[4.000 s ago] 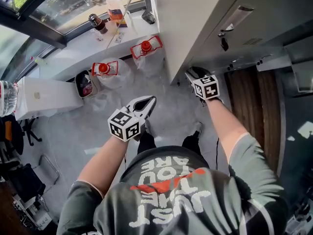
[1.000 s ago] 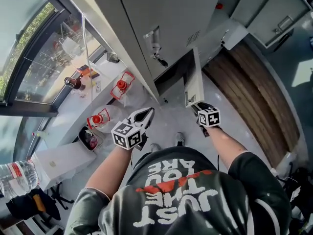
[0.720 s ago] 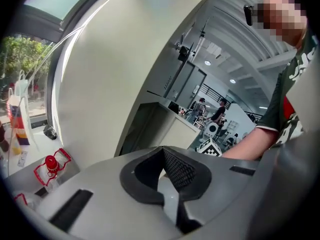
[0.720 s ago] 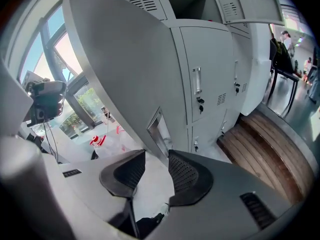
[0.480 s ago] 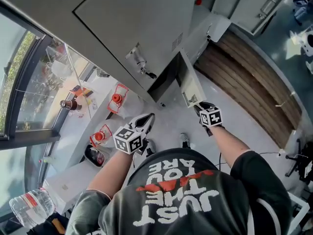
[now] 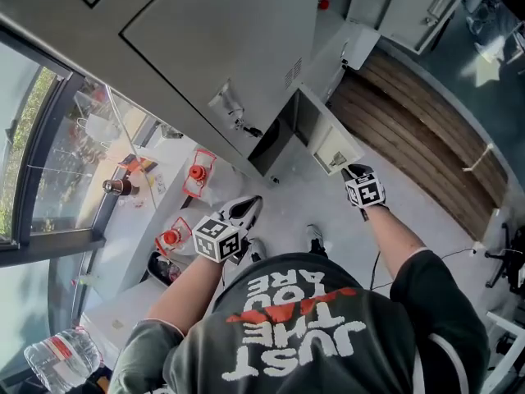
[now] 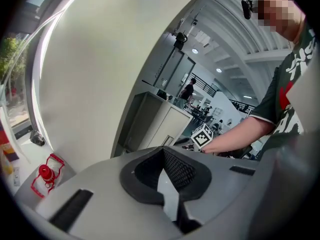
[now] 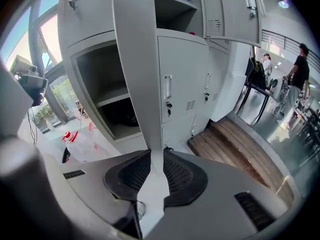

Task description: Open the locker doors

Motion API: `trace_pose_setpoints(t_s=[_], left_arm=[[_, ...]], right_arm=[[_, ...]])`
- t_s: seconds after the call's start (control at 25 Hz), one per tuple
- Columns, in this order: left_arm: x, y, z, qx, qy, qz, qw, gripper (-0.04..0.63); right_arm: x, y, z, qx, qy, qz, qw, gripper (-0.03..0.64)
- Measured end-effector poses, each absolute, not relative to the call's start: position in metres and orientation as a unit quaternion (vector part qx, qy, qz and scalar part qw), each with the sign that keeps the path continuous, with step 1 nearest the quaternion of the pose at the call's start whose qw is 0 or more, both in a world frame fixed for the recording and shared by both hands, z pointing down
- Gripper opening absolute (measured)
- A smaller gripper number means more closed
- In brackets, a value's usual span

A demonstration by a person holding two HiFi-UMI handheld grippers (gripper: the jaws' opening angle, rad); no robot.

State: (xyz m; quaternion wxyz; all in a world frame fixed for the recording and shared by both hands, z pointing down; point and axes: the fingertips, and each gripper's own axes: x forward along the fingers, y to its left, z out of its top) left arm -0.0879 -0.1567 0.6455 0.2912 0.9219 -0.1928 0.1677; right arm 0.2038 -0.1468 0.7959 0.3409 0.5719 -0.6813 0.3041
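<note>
A bank of grey lockers (image 6: 205, 48) fills the upper left of the head view. One low locker door (image 6: 335, 144) stands swung out from its dark compartment (image 6: 275, 134). My right gripper (image 6: 353, 174) is at that door's free edge. In the right gripper view the pale door edge (image 8: 136, 59) runs down between the pads of my right gripper (image 8: 152, 168); its jaws have just been closing and now clamp it. My left gripper (image 6: 244, 209) hangs apart from the lockers over the floor. In its own view my left gripper (image 7: 167, 180) is slightly open with nothing between the pads.
Closed locker doors with handles and keys (image 8: 168, 91) stand beside the open one. Red-capped bags (image 6: 197, 173) sit by the window ledge at the left. A wooden floor strip (image 6: 418, 130) runs along the lockers' base. A person (image 8: 300, 69) stands far off at the right.
My right gripper has moved to the right, away from the locker, and the door has swung wider with it. The left gripper has hardly shifted.
</note>
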Motion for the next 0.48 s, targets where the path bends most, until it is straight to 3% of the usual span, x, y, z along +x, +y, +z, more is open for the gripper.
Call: trace_pose_setpoints(t_s=[0.48], left_arm=[[-0.09, -0.138, 0.649, 0.917, -0.201, 0.176, 0.298, 0.002]], right_arm=[[0.249, -0.162, 0.793, 0.594, -0.67, 0.271, 0.354, 0.091]])
